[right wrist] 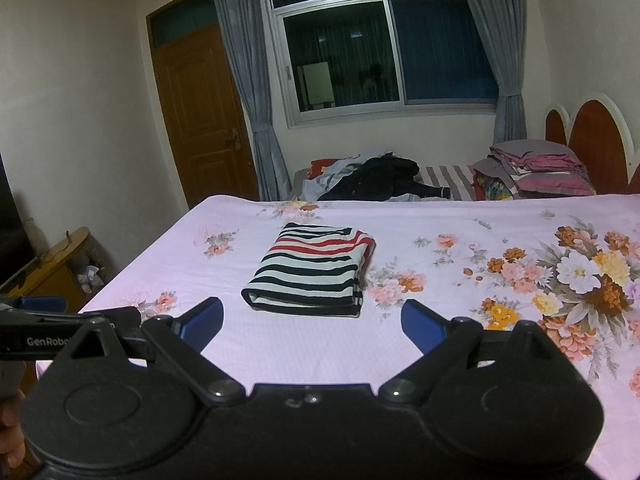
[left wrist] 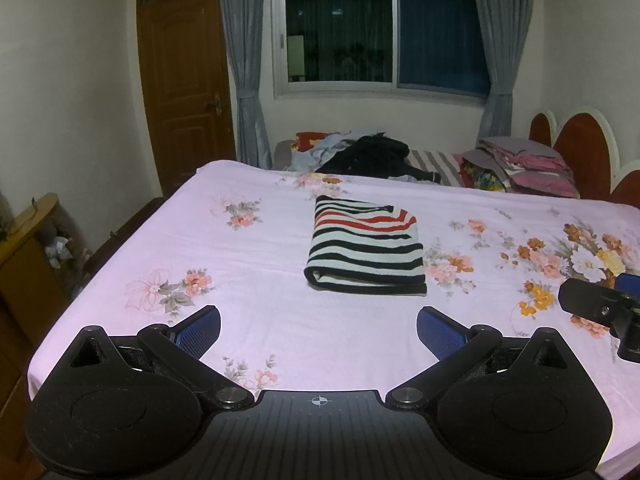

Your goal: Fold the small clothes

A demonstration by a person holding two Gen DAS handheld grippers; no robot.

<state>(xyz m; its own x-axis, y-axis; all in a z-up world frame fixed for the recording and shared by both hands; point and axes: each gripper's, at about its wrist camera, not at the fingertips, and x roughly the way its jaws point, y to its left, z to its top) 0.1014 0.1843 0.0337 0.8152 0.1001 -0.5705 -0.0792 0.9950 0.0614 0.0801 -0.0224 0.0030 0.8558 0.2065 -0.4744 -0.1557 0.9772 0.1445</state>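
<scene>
A: Striped garment (left wrist: pixel 365 246) — where is it, and how does it lie?

B: Flat on the bed (left wrist: pixel 248 248), pink floral sheet, already a compact folded rectangle. Rolled fold edge faces the cameras, red stripes at the far end. Long axis runs roughly away from both grippers.

A: Direction from the fingers?

B: Straight ahead of the left gripper (left wrist: pixel 318 330), a touch right of centre. From the right gripper (right wrist: pixel 312 320) it's ahead and slightly left. So it sits between the two, beyond both sets of tips, apart from them.

A: Which is nearer?

B: Close call. Near edge looks just beyond the tips in the right wrist view, so I'd judge the right marginally nearer. Not certain with fisheye.

A: Fingers?

B: Both pairs spread wide, blue pads (left wrist: pixel 200 330) well apart, nothing between them, touching nothing. Right gripper's tip shows at the edge of the left view, and vice versa.

A: Anything else?

B: Unfolded clothes pile (left wrist: pixel 360 156) at the far side of the bed, well apart from the garment. Likely the next source.
</scene>
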